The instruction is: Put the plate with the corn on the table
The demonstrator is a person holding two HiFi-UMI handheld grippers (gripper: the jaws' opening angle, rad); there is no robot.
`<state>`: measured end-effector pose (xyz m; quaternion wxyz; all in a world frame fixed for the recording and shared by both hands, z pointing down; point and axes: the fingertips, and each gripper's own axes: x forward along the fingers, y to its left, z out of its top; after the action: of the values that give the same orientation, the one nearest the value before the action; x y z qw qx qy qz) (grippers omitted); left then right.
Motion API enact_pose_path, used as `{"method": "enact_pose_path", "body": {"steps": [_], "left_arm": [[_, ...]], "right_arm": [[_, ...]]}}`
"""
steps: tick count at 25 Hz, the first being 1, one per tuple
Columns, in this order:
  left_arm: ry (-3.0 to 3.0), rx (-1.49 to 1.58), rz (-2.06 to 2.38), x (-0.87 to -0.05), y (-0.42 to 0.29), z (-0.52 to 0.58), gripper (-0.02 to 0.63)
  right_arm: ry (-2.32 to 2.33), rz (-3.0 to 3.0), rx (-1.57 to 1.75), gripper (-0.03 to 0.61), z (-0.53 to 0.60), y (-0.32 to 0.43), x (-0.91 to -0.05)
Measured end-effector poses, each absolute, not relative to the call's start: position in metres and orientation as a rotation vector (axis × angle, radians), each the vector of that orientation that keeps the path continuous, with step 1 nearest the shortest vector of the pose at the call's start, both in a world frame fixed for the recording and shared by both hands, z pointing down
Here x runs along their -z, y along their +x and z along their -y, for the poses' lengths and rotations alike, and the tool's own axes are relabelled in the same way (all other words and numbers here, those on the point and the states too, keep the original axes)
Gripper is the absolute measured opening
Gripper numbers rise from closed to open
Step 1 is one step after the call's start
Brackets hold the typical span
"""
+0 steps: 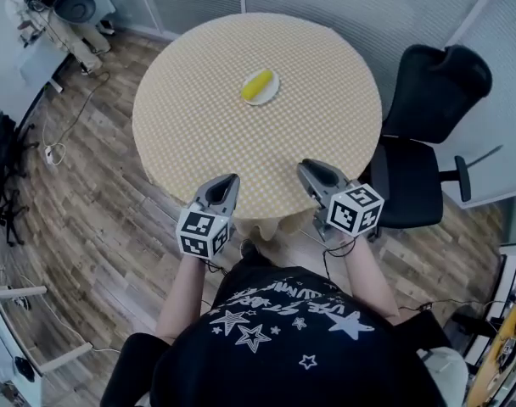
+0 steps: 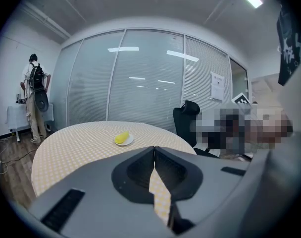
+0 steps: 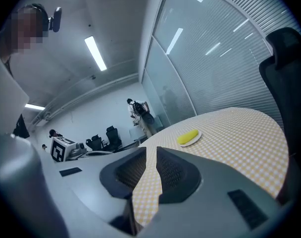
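Observation:
A yellow corn cob [image 1: 257,84] lies on a small white plate [image 1: 270,94] near the middle of a round table [image 1: 199,134] covered with a yellow checked cloth. The plate [image 2: 127,142] sits far ahead of my left gripper [image 2: 154,148], whose tips touch with nothing in them. From my right gripper [image 3: 151,149] the plate [image 3: 192,140] is also far off, and its jaws stand nearly together and hold nothing. In the head view both grippers, left [image 1: 231,179] and right [image 1: 305,168], hover at the table's near edge.
A black office chair [image 1: 428,117] stands at the table's right. Cables and a power strip [image 1: 53,153] lie on the wooden floor at left. A person with a backpack [image 2: 35,90] stands by a desk at the far wall. Glass walls with blinds lie behind the table.

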<state>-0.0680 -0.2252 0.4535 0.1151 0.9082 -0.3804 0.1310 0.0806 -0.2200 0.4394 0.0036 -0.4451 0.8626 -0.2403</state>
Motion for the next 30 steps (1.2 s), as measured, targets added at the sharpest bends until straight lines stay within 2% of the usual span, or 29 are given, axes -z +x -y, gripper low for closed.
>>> {"method": "enact_pose_path", "body": {"steps": [11, 15, 30], "left_arm": [[2.677, -0.374, 1.110, -0.444, -0.002, 0.146, 0.009], [2.685, -0.352, 1.146, -0.437, 0.008, 0.109, 0.009], [2.617, -0.286, 1.302, -0.431, 0.032, -0.013, 0.009]], "right_arm": [[-1.332, -2.776, 0.731, 0.072, 0.136, 0.125, -0.439], [-1.291, -2.799, 0.688, 0.052, 0.098, 0.130, -0.436], [-1.210, -2.917, 0.609, 0.051, -0.021, 0.153, -0.437]]}}
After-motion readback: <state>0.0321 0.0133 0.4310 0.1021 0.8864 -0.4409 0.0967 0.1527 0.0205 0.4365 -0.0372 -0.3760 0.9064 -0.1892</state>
